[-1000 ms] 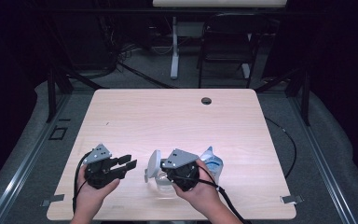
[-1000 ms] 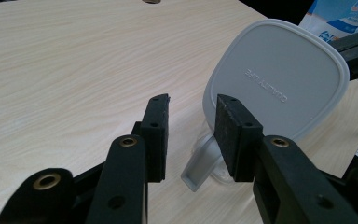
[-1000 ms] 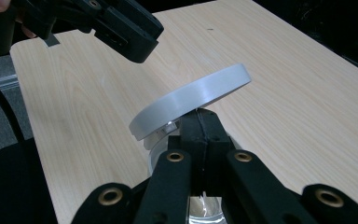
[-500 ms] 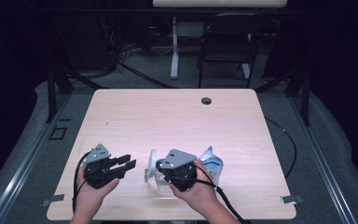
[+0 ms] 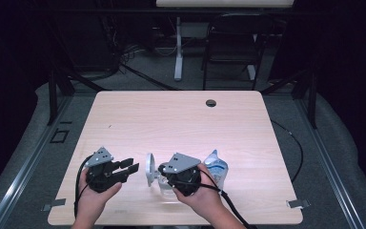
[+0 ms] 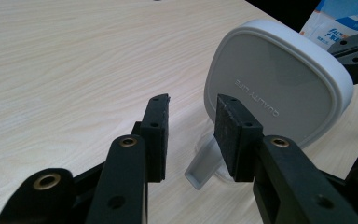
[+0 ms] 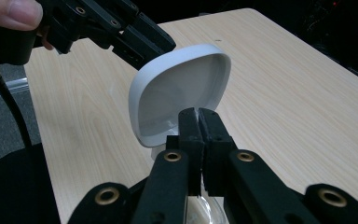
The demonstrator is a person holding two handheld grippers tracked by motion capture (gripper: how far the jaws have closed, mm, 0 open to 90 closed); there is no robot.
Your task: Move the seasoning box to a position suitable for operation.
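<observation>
The table [image 5: 181, 124] has a pale wood-grain top, smooth with a soft sheen. Just ahead of the left gripper [image 6: 191, 121], the white lid [image 6: 279, 84] looks like matt plastic — its back is smooth, with faint raised lettering. Below the right gripper [image 7: 198, 114], the lid's hollow side [image 7: 182, 93] is slightly glossier, and a clear glossy container [image 7: 205, 210] shows under the jaws. The gripper jaws are matt black plastic with rough-edged rubbery pads [image 6: 230, 126] and brass-coloured metal rivets. Beyond the right gripper, a blue-white packet [image 5: 216, 167] looks like shiny film.
</observation>
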